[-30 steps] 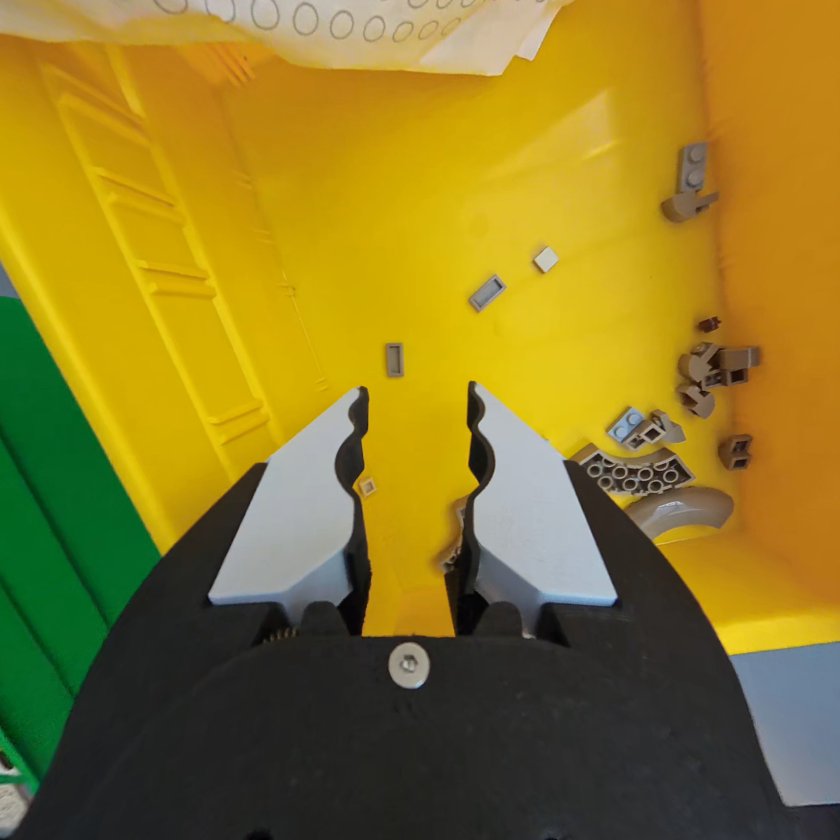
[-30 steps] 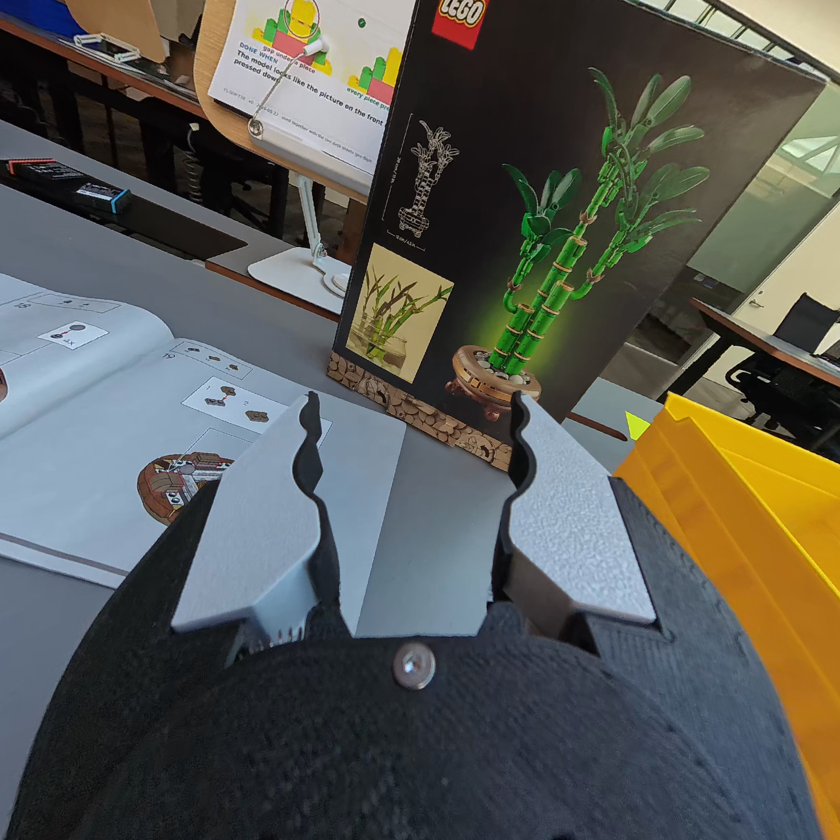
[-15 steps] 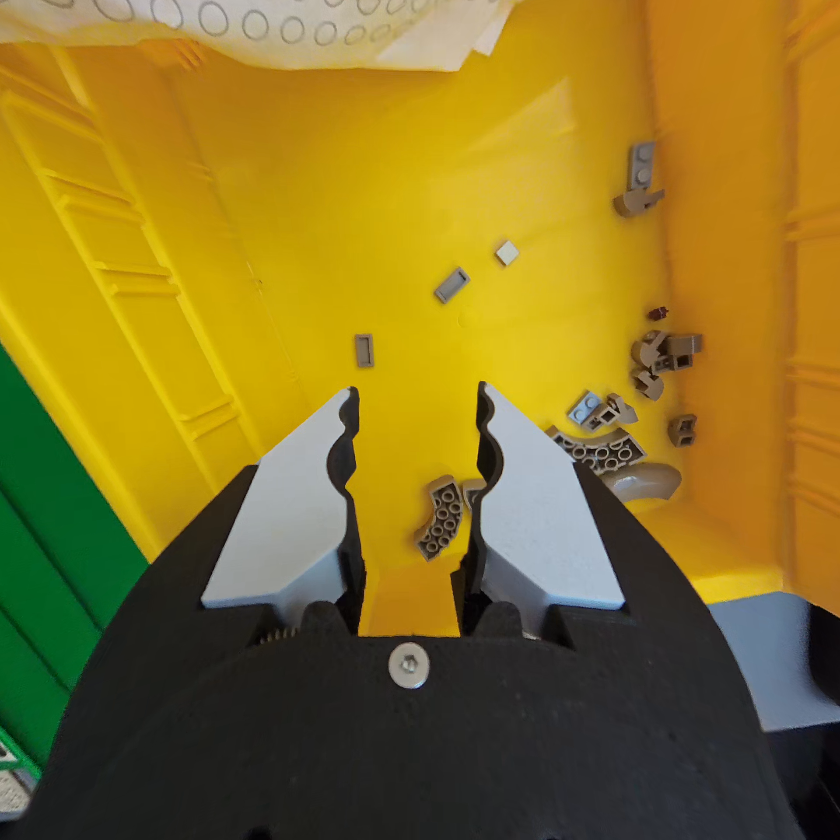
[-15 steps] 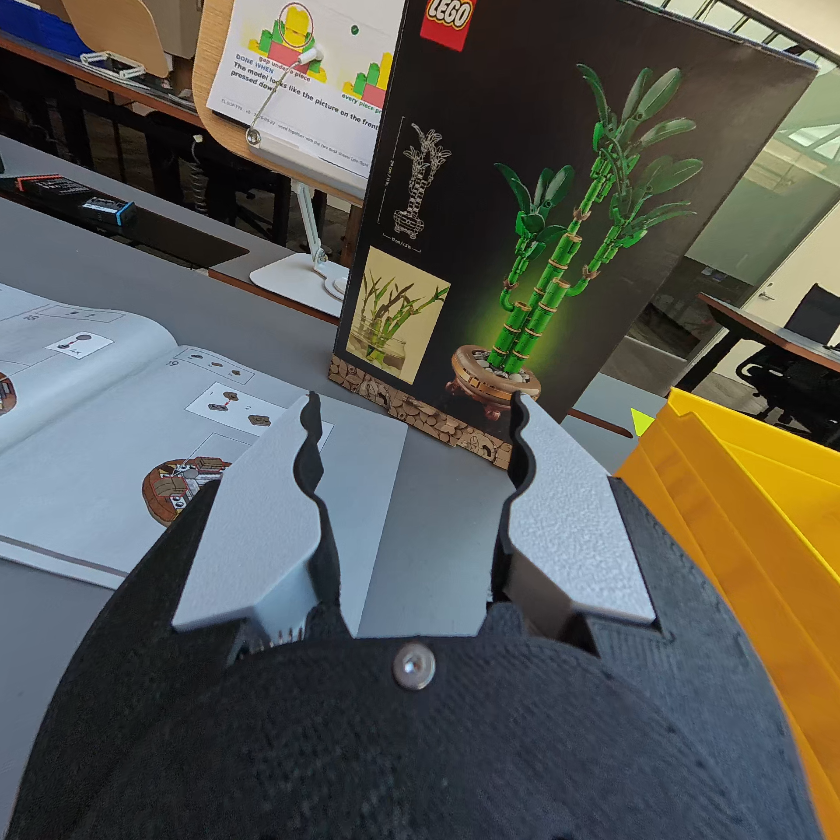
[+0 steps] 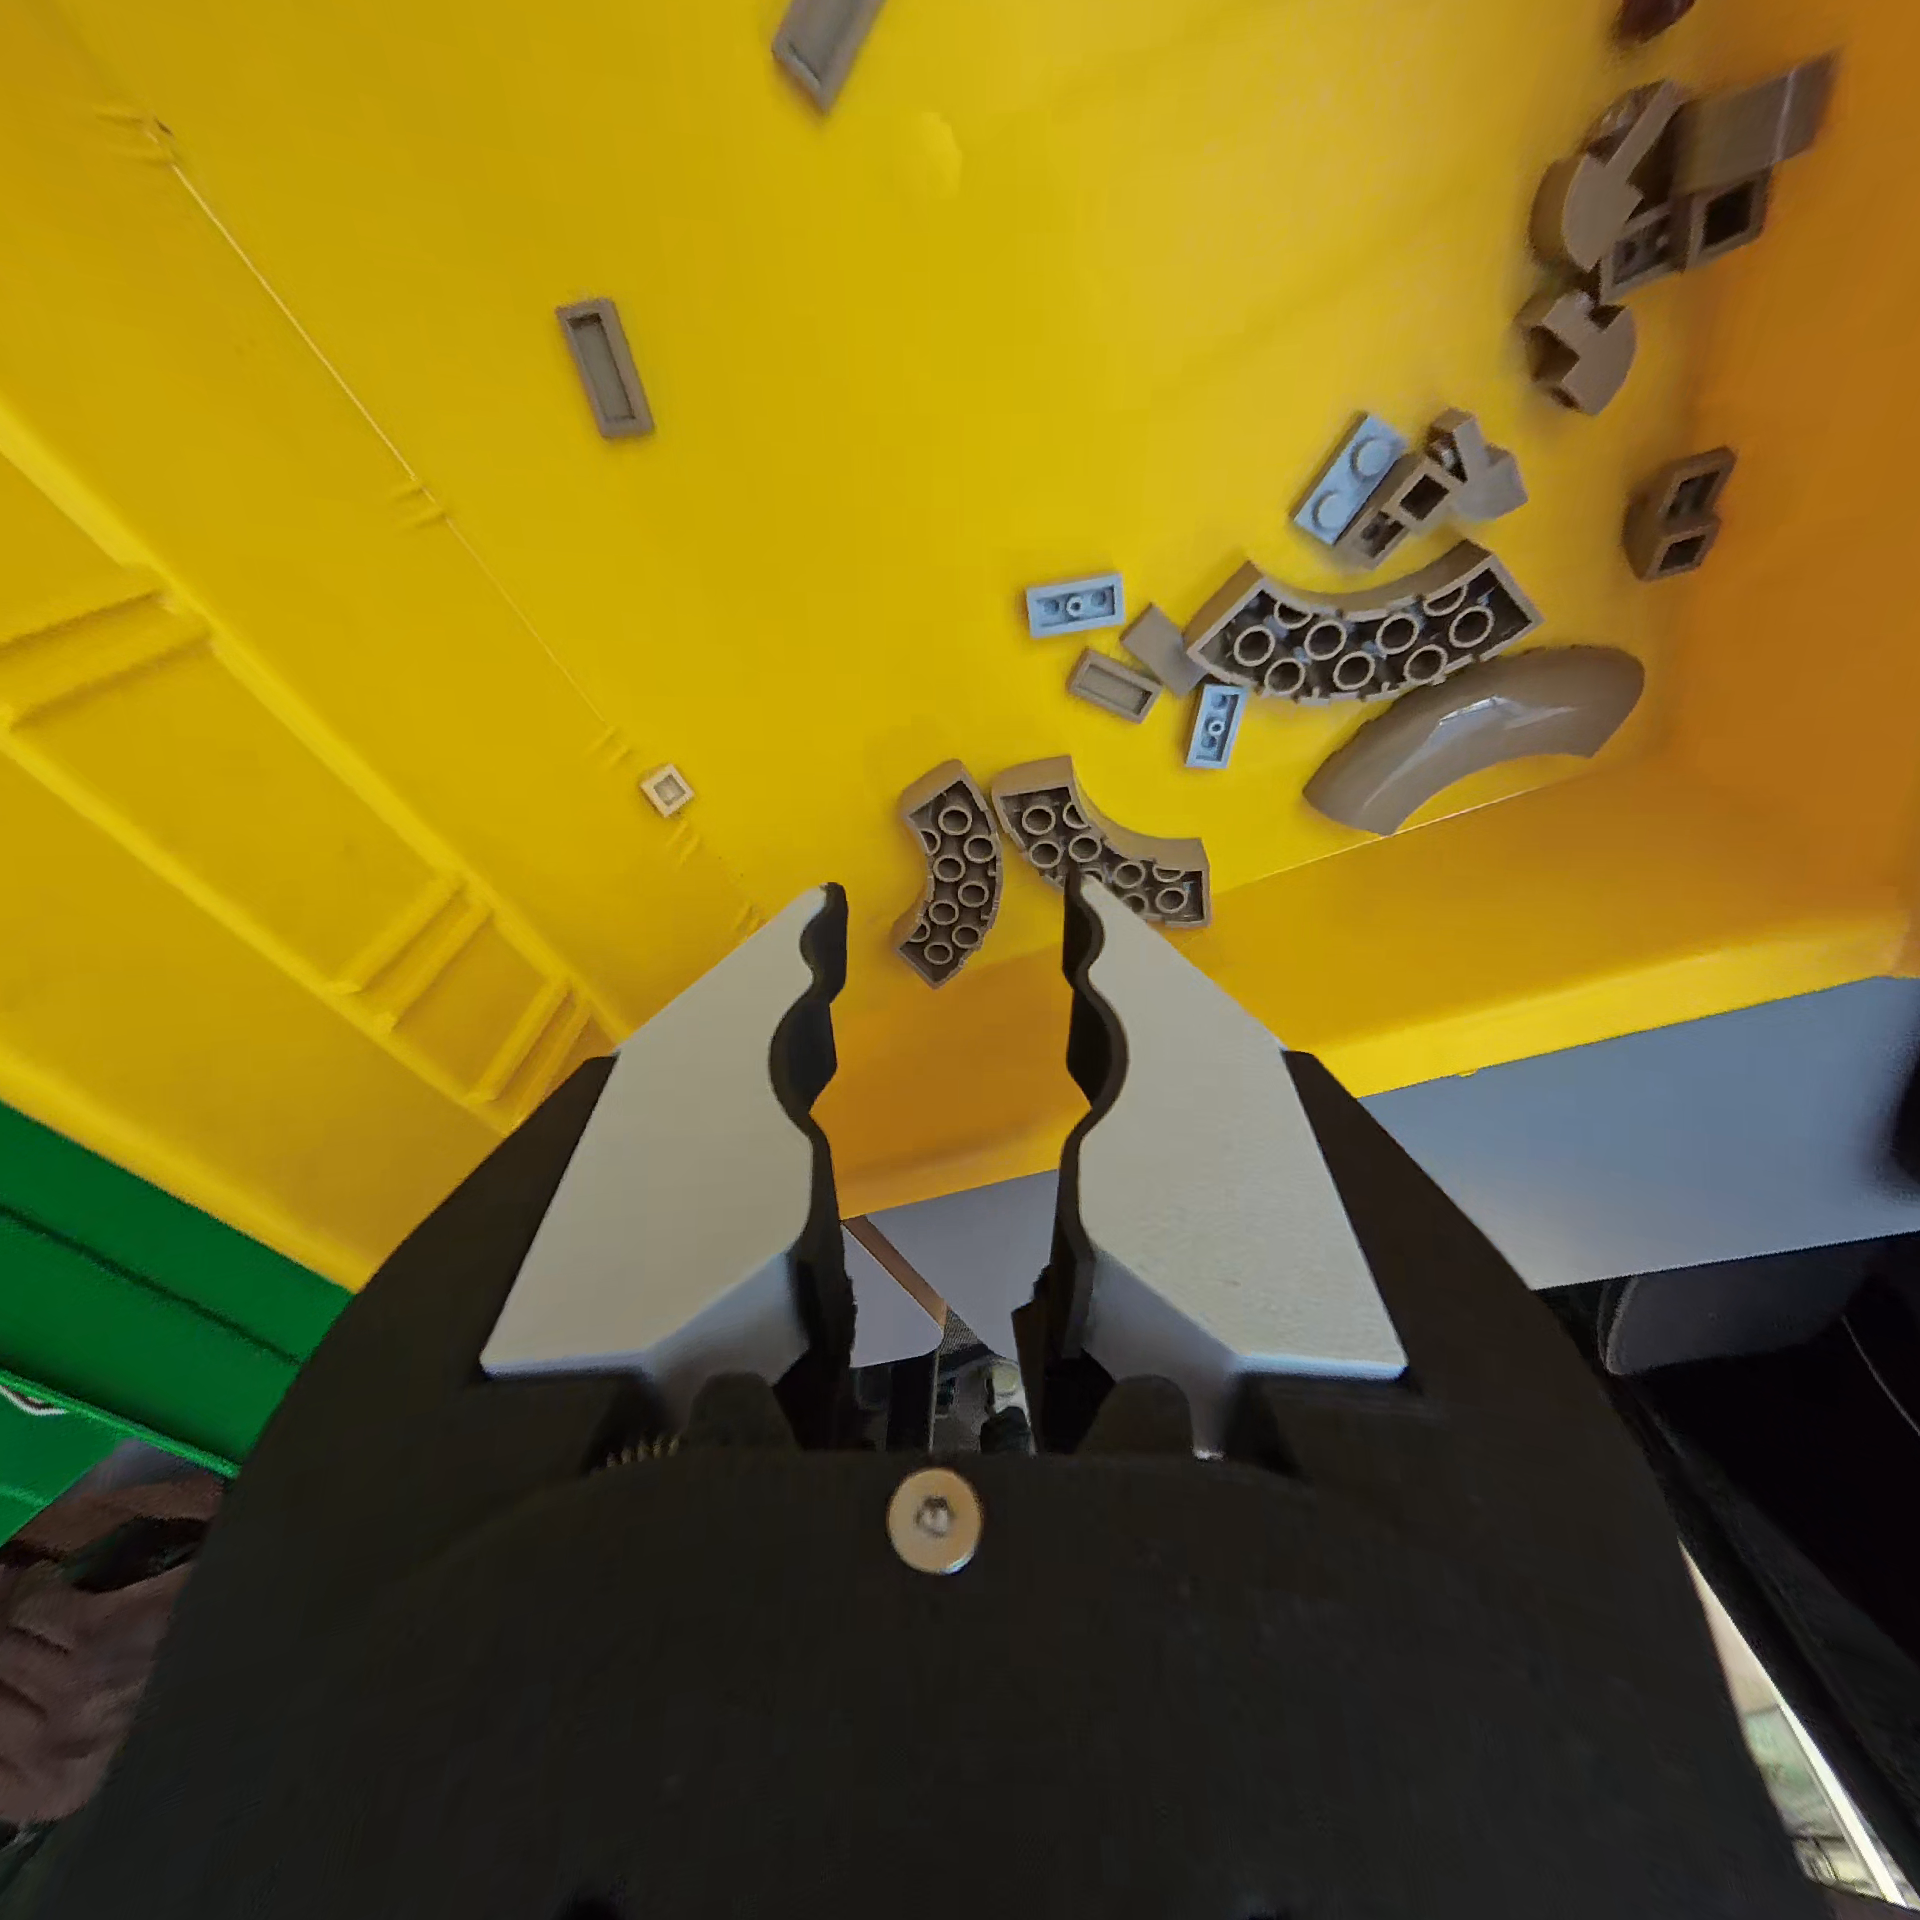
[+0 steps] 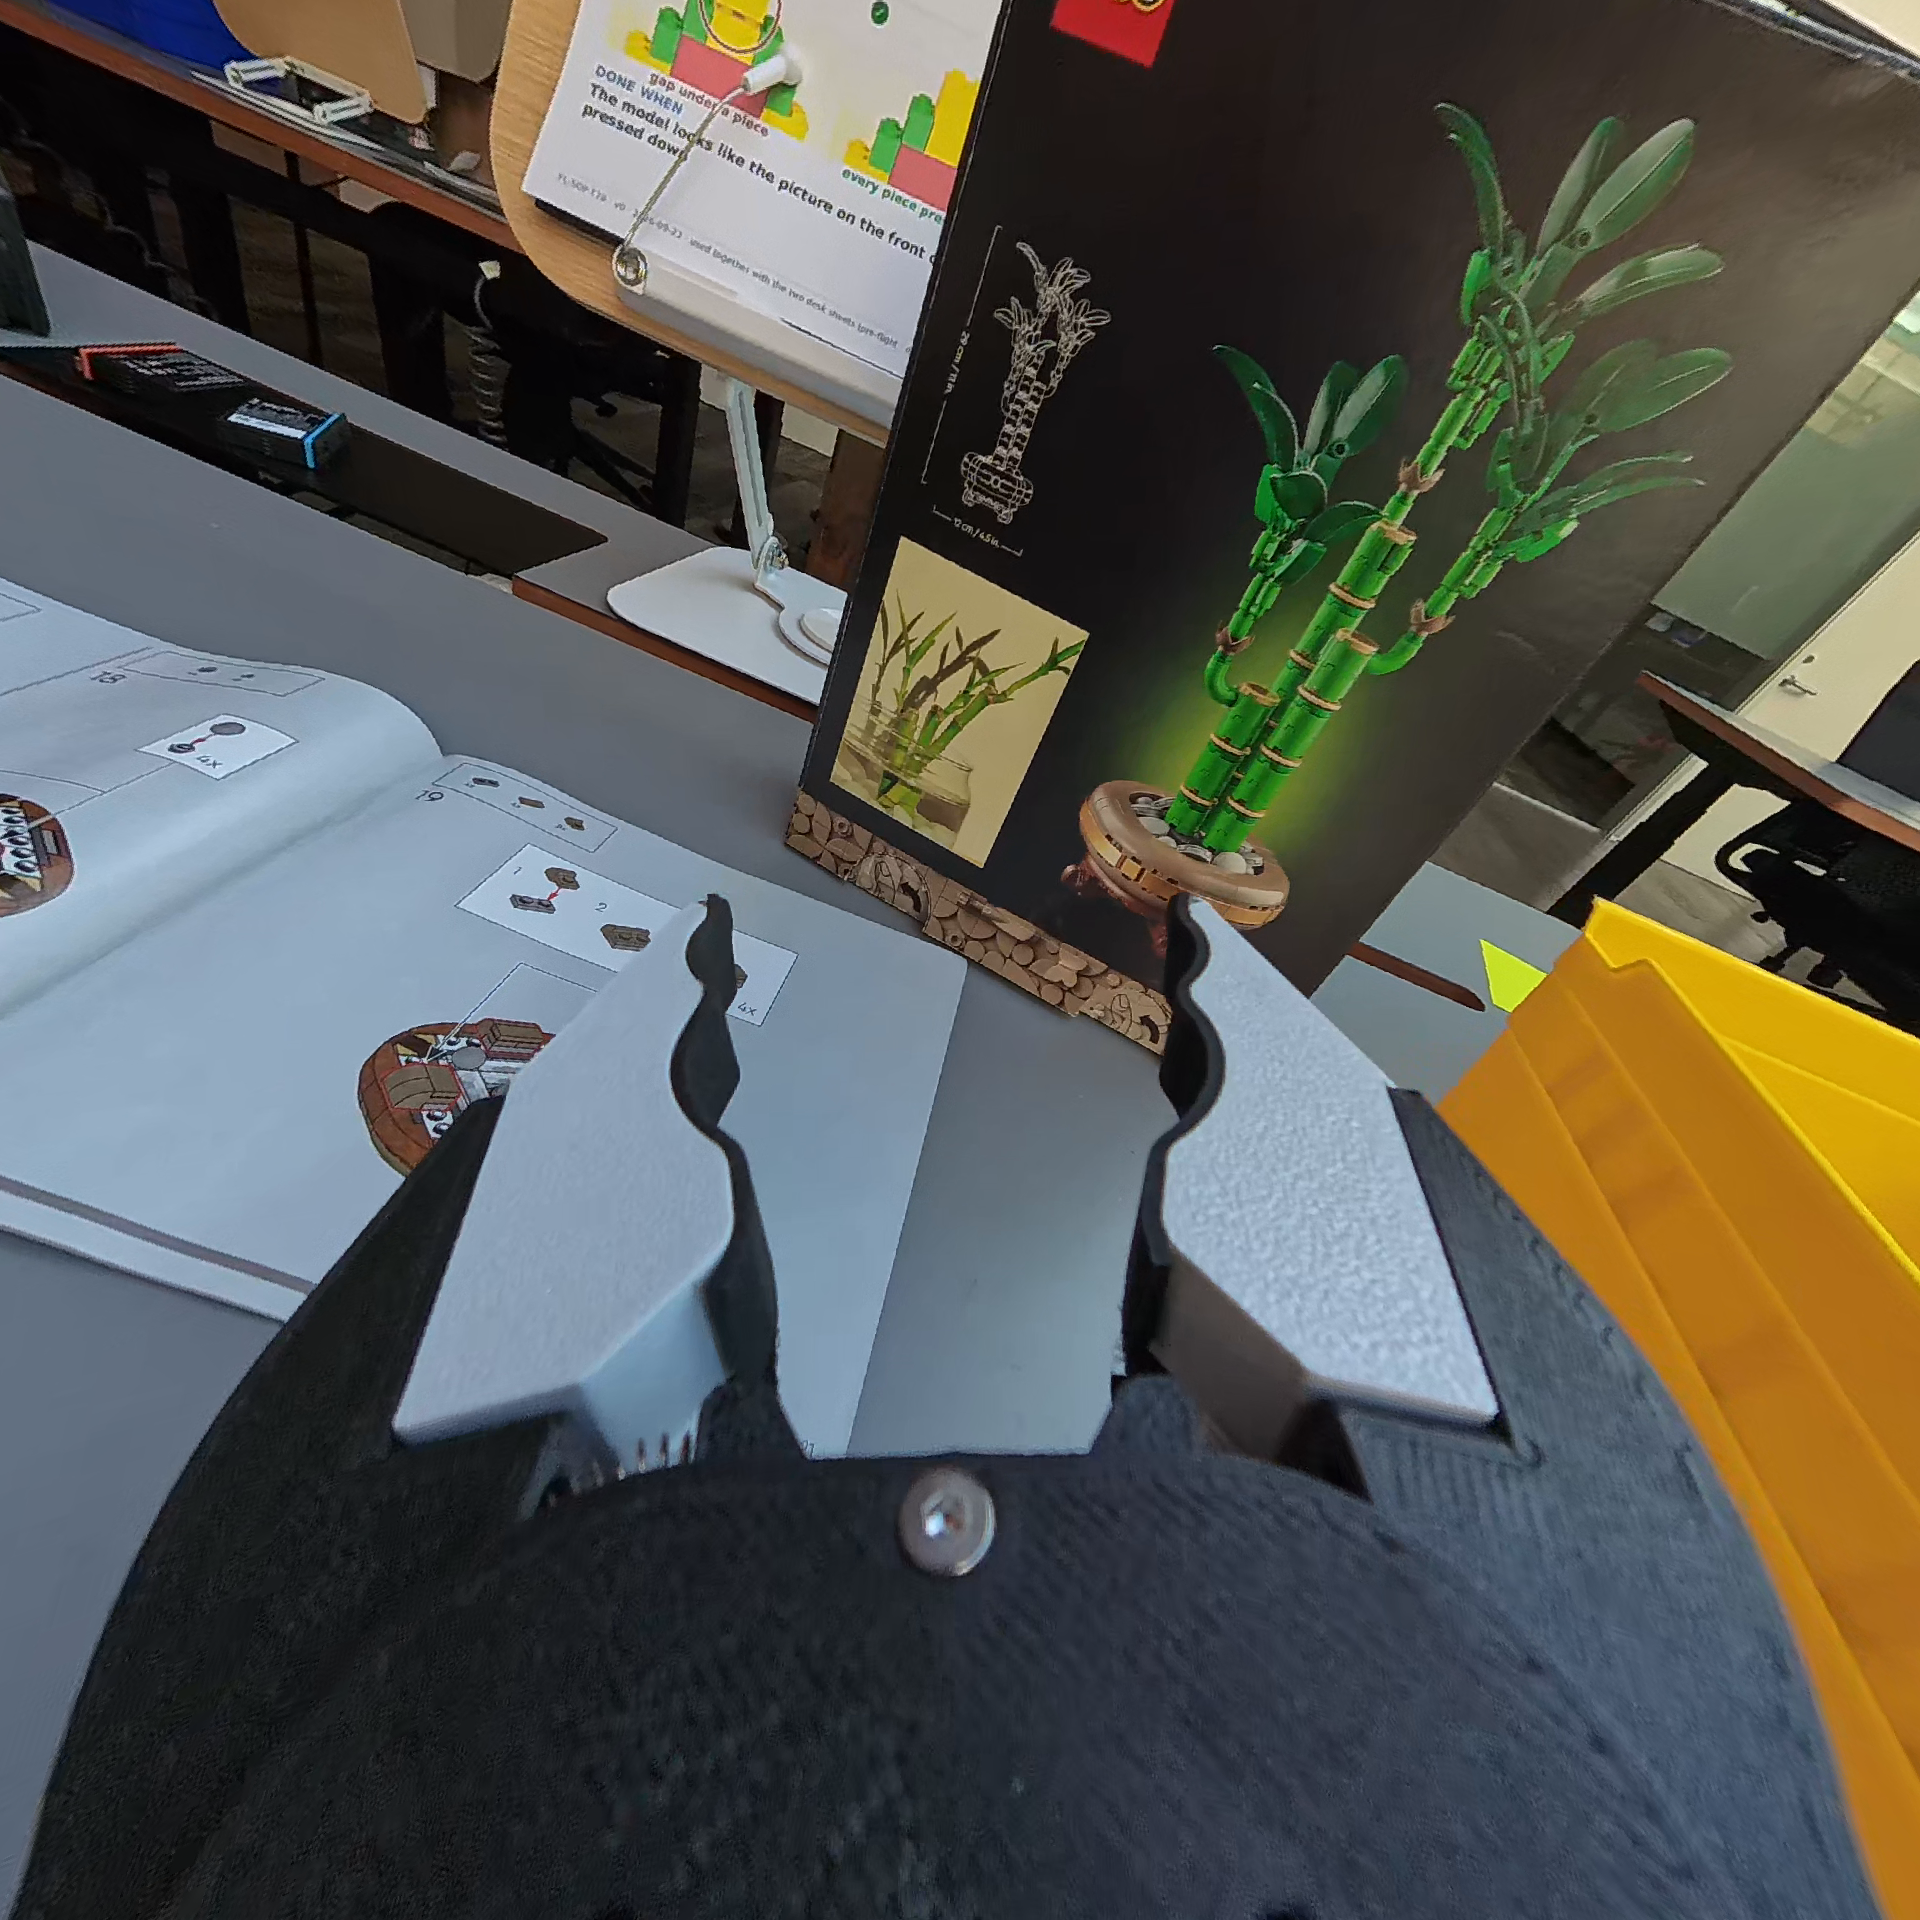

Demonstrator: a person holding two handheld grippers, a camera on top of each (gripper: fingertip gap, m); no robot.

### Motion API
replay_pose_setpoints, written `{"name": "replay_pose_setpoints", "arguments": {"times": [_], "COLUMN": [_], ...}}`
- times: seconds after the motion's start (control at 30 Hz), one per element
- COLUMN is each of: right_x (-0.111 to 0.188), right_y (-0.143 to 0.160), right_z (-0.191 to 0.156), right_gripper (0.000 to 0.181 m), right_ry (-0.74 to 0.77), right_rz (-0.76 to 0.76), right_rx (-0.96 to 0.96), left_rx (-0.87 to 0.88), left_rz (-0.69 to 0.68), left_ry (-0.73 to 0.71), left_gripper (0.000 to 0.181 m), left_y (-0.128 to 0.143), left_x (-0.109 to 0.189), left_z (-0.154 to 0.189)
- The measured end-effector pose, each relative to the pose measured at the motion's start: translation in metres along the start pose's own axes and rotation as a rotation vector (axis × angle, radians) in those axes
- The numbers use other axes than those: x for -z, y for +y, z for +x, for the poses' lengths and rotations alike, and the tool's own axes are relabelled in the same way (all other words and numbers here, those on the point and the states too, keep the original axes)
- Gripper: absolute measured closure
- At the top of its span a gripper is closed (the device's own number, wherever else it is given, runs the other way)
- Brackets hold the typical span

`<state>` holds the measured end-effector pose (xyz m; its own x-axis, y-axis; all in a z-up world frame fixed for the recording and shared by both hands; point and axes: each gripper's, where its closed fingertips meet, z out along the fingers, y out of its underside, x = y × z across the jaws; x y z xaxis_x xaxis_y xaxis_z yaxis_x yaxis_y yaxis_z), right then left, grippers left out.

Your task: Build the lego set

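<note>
My left gripper [image 5: 948,899] is open and empty above the near end of a yellow bin [image 5: 935,312]. Loose tan and grey lego pieces lie on the bin floor. A curved tan brick [image 5: 948,873], studs down, lies just past my fingertips, with a second one [image 5: 1107,836] beside it. A larger curved brick [image 5: 1361,634] and a smooth tan arch [image 5: 1475,732] lie to the right. My right gripper [image 6: 948,920] is open and empty, held above the grey table [image 6: 987,1195] over the open instruction booklet [image 6: 312,935].
The set's black box [image 6: 1299,468] with a bamboo picture stands behind the booklet. The yellow bin [image 6: 1714,1195] is at the right of the right wrist view. A green bin [image 5: 125,1309] sits left of the yellow one. A sheet on a white stand [image 6: 758,187] is behind. My hands' fingertips stand some 70 cm from each other. From the left gripper's tips to the larger curved brick [image 5: 1361,634] is close to 6 cm.
My left gripper has pulled back toward the bin's near edge, so the curved bricks now lie ahead of its tips and the table edge shows. My right gripper has hardly moved.
</note>
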<state>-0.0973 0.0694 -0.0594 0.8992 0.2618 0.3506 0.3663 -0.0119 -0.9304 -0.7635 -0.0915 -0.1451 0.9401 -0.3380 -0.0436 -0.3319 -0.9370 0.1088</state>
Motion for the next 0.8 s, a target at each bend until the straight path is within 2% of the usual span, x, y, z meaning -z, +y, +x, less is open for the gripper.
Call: {"name": "replay_pose_setpoints", "arguments": {"times": [0.4, 0.6, 0.8], "right_x": [-0.001, -0.001, -0.001], "right_y": [0.004, 0.005, 0.005], "right_z": [-0.001, -0.002, -0.003], "right_gripper": [0.099, 0.099, 0.099], "right_ry": [0.003, 0.003, 0.003], "right_rz": [-0.018, -0.024, -0.027], "right_rx": [0.013, 0.021, 0.030], "left_rx": [-0.043, -0.054, -0.090], "left_rz": [-0.076, -0.065, -0.030], "left_ry": [-0.032, -0.014, -0.082], "left_gripper": [0.143, 0.155, 0.167], "left_y": [0.013, 0.013, 0.011], "left_x": [-0.020, -0.021, -0.020], "left_z": [-0.005, 0.001, 0.000]}}
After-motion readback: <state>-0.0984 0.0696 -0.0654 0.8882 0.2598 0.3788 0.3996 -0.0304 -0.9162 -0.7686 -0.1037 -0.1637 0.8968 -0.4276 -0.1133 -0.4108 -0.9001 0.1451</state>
